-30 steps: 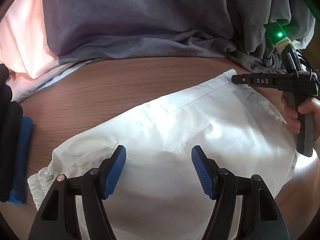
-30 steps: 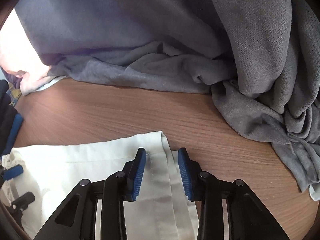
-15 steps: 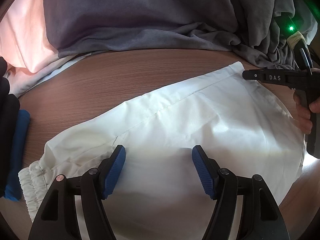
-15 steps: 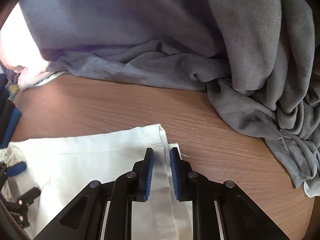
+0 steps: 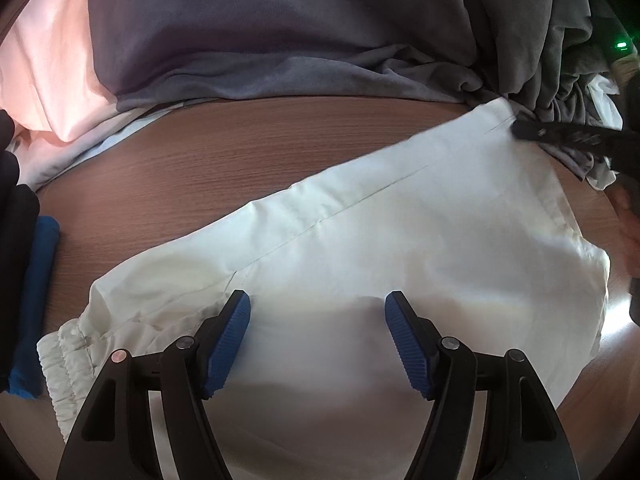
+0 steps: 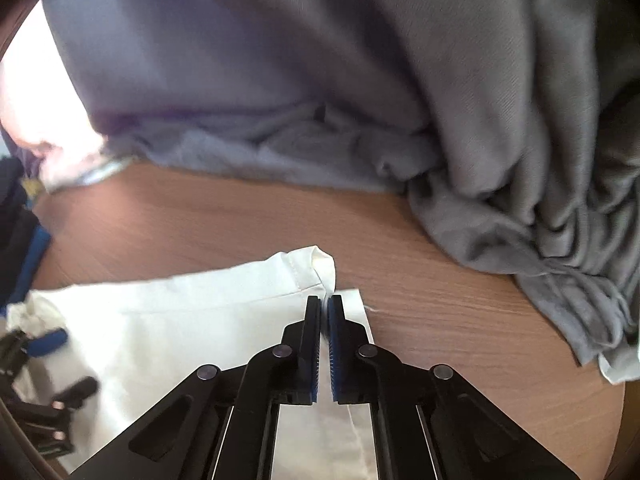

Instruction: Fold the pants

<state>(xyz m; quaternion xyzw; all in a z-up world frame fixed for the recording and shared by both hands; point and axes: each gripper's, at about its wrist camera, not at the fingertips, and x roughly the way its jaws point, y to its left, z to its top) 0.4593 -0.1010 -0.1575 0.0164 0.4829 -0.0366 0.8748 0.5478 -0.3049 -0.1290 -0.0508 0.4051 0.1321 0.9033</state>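
White pants (image 5: 400, 236) lie spread on the brown wooden table (image 5: 224, 152), the elastic waistband (image 5: 64, 348) at the lower left. My left gripper (image 5: 318, 312) is open and hovers over the cloth near the waistband end. My right gripper (image 6: 325, 304) is shut on the hem edge of the pants (image 6: 208, 320), and the hem corner (image 6: 316, 264) curls up just past the fingertips. The right gripper also shows in the left wrist view (image 5: 560, 136), at the far hem corner.
A big heap of grey cloth (image 6: 500, 120) fills the back and right of the table. Pink fabric (image 5: 52, 64) lies at the back left. Dark and blue folded items (image 5: 28, 272) sit at the left edge.
My right gripper closed from open onto the pants hem and lifted the corner a little. The left gripper stayed open over the waistband end.
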